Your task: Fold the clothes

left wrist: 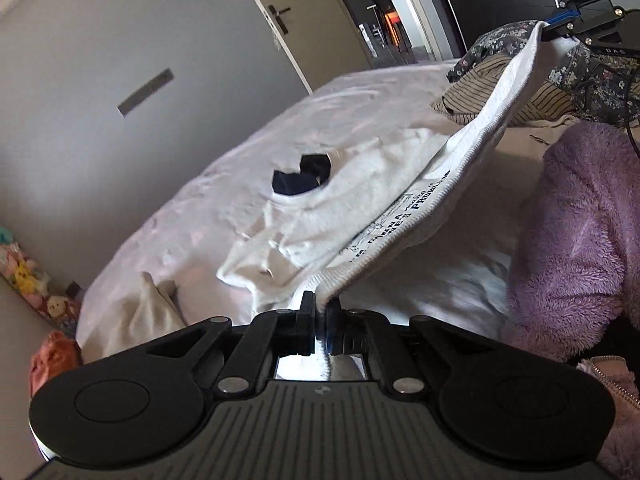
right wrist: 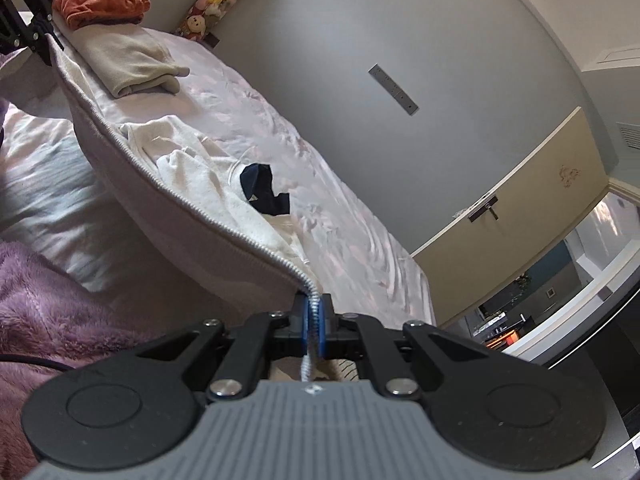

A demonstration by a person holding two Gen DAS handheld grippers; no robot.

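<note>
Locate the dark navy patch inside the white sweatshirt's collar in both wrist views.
Left wrist: dark navy patch sits just left of centre, on the white sweatshirt spread on the bed.
Right wrist: dark navy patch sits left of centre, mid-height.
Shared landmark: grey rectangular wall plate.

sweatshirt [left wrist: 360, 200] on bed [left wrist: 200, 208] mid-frame, folded pile [left wrist: 500, 92] upper right, fleece blanket [left wrist: 572, 232] right, door [left wrist: 276, 12] behind

**Soft cloth, matt plastic**

The white sweatshirt [left wrist: 320, 216] is thick knit cloth with a ribbed hem [right wrist: 192, 200] (black print on its front). The bed sheet [left wrist: 224, 136] is smooth, creased cotton-like fabric. The purple blanket [left wrist: 576, 232] looks fluffy. Both grippers' linkages are matt black plastic with shiny metal rivets.
</note>
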